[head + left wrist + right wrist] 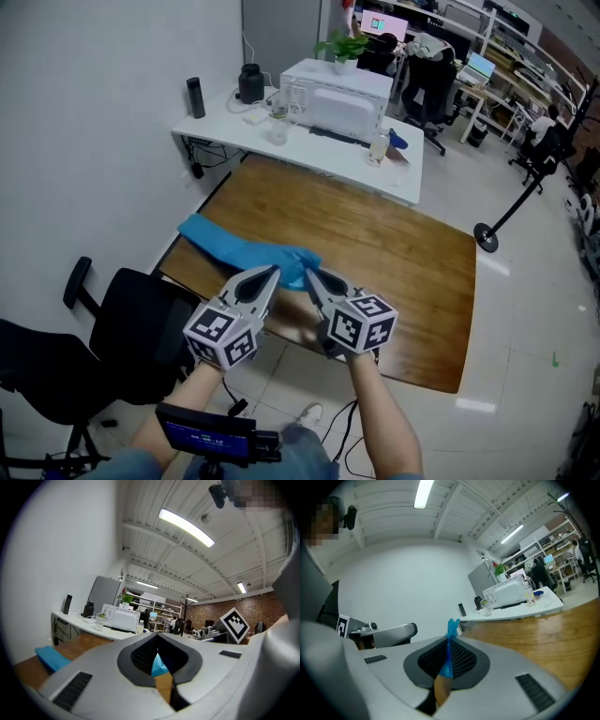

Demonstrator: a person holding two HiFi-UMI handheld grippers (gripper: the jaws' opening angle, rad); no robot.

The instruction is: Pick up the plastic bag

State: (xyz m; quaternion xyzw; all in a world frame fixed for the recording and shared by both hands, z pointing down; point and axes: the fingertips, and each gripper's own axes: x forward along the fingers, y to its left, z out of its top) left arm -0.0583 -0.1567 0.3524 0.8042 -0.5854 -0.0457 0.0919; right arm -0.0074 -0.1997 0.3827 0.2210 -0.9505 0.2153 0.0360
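Observation:
A blue plastic bag [234, 246] lies crumpled along the near left part of the wooden table [394, 253]. My right gripper [310, 275] is at the bag's right end, shut on a thin strip of it. That blue strip [452, 626] pokes out past the tips of the right gripper [449, 638]. My left gripper [272, 273] hovers just beside it over the same end, its tips together. In the left gripper view, the left gripper [157, 635] shows blue only through the hollow behind its tips. More of the bag [50, 657] lies to the left.
A white desk [281, 145] stands behind the table and carries a microwave [337, 98], a black kettle [250, 82] and bottles. A black office chair [141, 319] is by the table's near left corner. A stand's round base [487, 236] sits on the floor at right.

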